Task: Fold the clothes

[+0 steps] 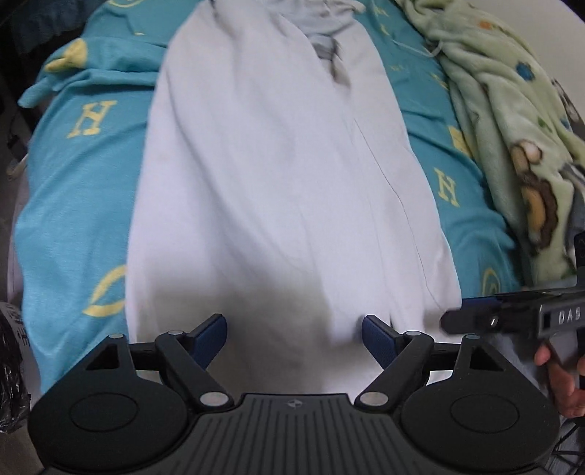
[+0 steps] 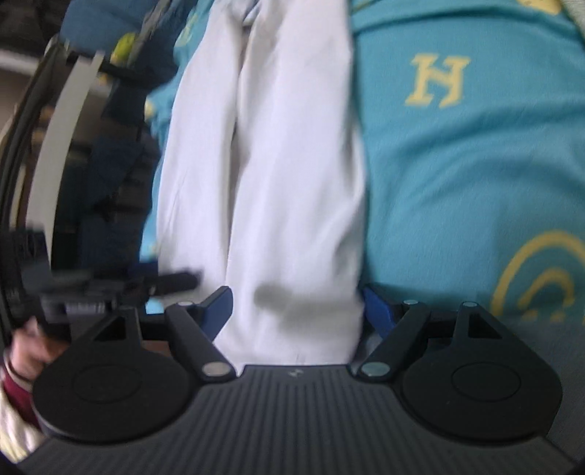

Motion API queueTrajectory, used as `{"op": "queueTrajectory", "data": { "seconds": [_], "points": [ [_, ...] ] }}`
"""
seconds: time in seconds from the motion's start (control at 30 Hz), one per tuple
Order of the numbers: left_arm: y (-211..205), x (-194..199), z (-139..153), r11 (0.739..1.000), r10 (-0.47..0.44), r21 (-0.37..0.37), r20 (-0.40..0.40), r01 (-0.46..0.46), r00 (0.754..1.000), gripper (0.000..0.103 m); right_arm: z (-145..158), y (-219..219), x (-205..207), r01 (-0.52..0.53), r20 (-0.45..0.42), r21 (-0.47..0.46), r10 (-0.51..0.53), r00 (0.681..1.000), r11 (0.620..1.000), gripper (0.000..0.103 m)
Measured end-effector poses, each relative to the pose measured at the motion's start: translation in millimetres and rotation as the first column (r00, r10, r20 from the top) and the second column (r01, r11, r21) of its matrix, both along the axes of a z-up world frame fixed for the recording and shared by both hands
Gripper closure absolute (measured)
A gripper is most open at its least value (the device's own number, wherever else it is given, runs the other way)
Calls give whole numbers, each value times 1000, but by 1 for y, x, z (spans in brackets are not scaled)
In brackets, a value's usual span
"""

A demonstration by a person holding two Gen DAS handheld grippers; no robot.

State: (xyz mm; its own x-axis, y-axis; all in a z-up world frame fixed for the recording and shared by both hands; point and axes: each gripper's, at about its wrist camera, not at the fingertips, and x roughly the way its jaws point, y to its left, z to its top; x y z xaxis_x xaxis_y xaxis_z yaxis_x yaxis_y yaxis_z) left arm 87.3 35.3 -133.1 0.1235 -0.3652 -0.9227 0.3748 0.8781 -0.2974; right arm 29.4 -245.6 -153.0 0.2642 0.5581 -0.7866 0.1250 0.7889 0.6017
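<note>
I have the white garment (image 1: 278,175) stretched lengthwise down the middle of the bed, on a teal bedspread (image 1: 76,190) printed with yellow letters and rings. My left gripper (image 1: 294,338) points steeply down over the garment's near end, its blue pads spread wide with only flat cloth beneath them and nothing gripped. My right gripper (image 2: 297,308) is tilted down over the same end from the other side; its pads also stand wide, and a folded strip of the white garment (image 2: 278,182) runs up between them, though I cannot see them pressing on it. From the left wrist view, the right gripper (image 1: 451,321) reaches in just beside the garment's right edge, with a hand (image 1: 563,376) on its handle. Right of the garment, a pale green patterned blanket (image 1: 512,120) lies bunched along the bed's edge. At the garment's far end sits some grey fabric (image 1: 325,33), blurred.
</note>
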Motion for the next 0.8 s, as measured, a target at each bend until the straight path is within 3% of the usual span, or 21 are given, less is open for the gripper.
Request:
{"op": "queueTrajectory", "data": {
  "seconds": [0.07,0.1,0.13,0.17,0.2,0.23,0.4,0.57,0.7,0.8],
  "points": [
    [-7,-4,-4,999,-43,22,-11,43,999,30,4,15,-5,-45,21,-73,46,999,996,24],
    [-11,-6,-5,997,-64,38,-10,64,998,41,7,22,-8,-61,32,-113,65,997,992,31],
    [-13,-8,-5,996,-75,55,2,75,997,49,8,27,-10,-72,40,-149,79,996,986,46],
    [-11,-9,-3,996,-72,56,10,71,997,68,10,28,-11,-71,46,-166,80,996,984,58],
    [-10,-10,-1,996,-68,58,18,67,998,87,11,30,-13,-70,52,-184,80,995,981,83],
    [-7,-11,2,997,-62,51,27,61,998,93,13,31,-15,-68,58,-200,81,995,977,89],
    [19,-25,46,994,10,-107,106,2,994,98,39,12,-30,6,142,-172,19,990,985,92],
    [45,-36,115,938,186,-321,158,-127,970,100,81,-31,-31,86,221,-92,-64,973,992,93],
    [38,-44,163,906,267,-386,201,-175,942,101,121,-52,-22,122,283,-64,-99,954,990,93],
    [32,-65,183,901,276,-395,203,-179,940,101,139,-60,-38,123,317,-47,-102,943,991,93]
  ]
}}
